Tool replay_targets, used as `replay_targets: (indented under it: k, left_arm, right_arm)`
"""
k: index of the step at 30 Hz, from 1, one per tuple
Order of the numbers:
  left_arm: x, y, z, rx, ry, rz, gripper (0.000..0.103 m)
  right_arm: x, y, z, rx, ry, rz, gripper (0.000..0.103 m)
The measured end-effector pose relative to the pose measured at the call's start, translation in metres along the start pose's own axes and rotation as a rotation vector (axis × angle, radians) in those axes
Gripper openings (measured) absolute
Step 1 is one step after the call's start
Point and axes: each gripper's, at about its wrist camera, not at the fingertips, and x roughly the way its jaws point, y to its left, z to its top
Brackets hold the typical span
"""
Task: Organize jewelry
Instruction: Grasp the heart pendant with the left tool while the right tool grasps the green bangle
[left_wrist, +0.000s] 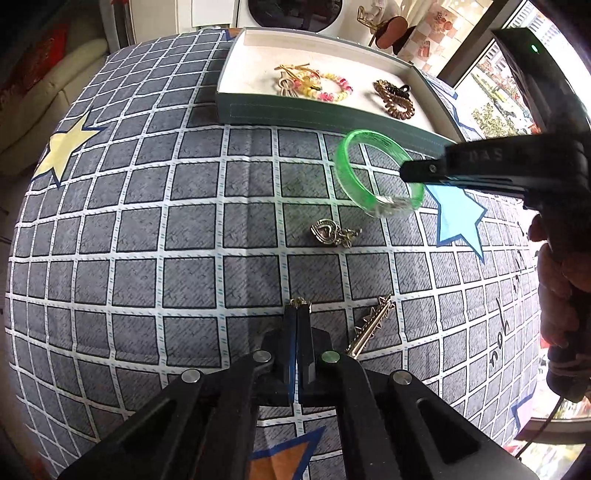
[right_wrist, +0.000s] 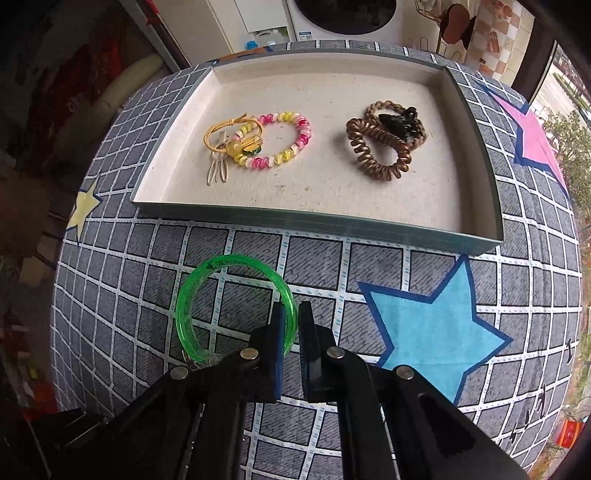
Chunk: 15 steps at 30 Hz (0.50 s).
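Note:
My right gripper (right_wrist: 291, 321) is shut on the rim of a clear green bangle (right_wrist: 207, 291), held above the checked cloth short of the tray; the gripper (left_wrist: 410, 171) and the bangle (left_wrist: 354, 173) also show in the left wrist view. My left gripper (left_wrist: 297, 314) is shut on a small gold piece (left_wrist: 300, 302) that pokes out at its tips, low over the cloth. A gold heart pendant (left_wrist: 334, 232) and a gold spiky hair clip (left_wrist: 371, 326) lie on the cloth. The shallow tray (right_wrist: 295, 218) holds a pink-yellow coil bracelet (right_wrist: 284, 140), a yellow hair tie (right_wrist: 225, 134), a brown coil tie (right_wrist: 384, 155) and a black claw clip (right_wrist: 400, 118).
The checked grey cloth (left_wrist: 147, 221) with printed stars covers the table. A window lies to the right, a washing machine (right_wrist: 347, 14) and a stool (right_wrist: 456, 22) beyond the far edge. A person's hand (left_wrist: 557, 284) holds the right gripper's handle.

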Motion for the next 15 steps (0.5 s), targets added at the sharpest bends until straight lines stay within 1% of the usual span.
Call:
replay_targets:
  k: [4,5,7,8,11,12,15]
  left_arm:
    - [-0.013,0.003,0.009,0.004,-0.012,0.004,0.012]
    - [-0.015,-0.001,0.011,0.009,-0.014,0.007,0.012]
    - [-0.019,-0.008,0.015,0.031,-0.024,0.036,0.012]
    - [-0.019,0.0,0.024,0.036,-0.033,0.052,0.012]
    - [-0.023,-0.009,0.03,0.046,-0.029,0.083,0.012]
    - [-0.025,-0.01,0.025,0.047,-0.027,0.093,0.012]
    - [-0.028,0.0,0.019,0.035,-0.018,0.086,0.012]
  right_arm:
    - [-0.008,-0.009,-0.007,0.018,-0.003,0.015,0.007]
    - [-0.009,-0.008,-0.007,0.02,-0.004,0.018,0.007]
    - [-0.011,-0.01,-0.01,0.024,0.0,0.028,0.007]
    - [-0.012,-0.011,-0.011,0.027,0.001,0.032,0.007]
    - [-0.014,-0.012,-0.015,0.037,0.006,0.047,0.007]
    - [-0.016,-0.013,-0.016,0.039,0.006,0.051,0.007]
    - [-0.022,-0.016,-0.023,0.043,0.003,0.059,0.007]
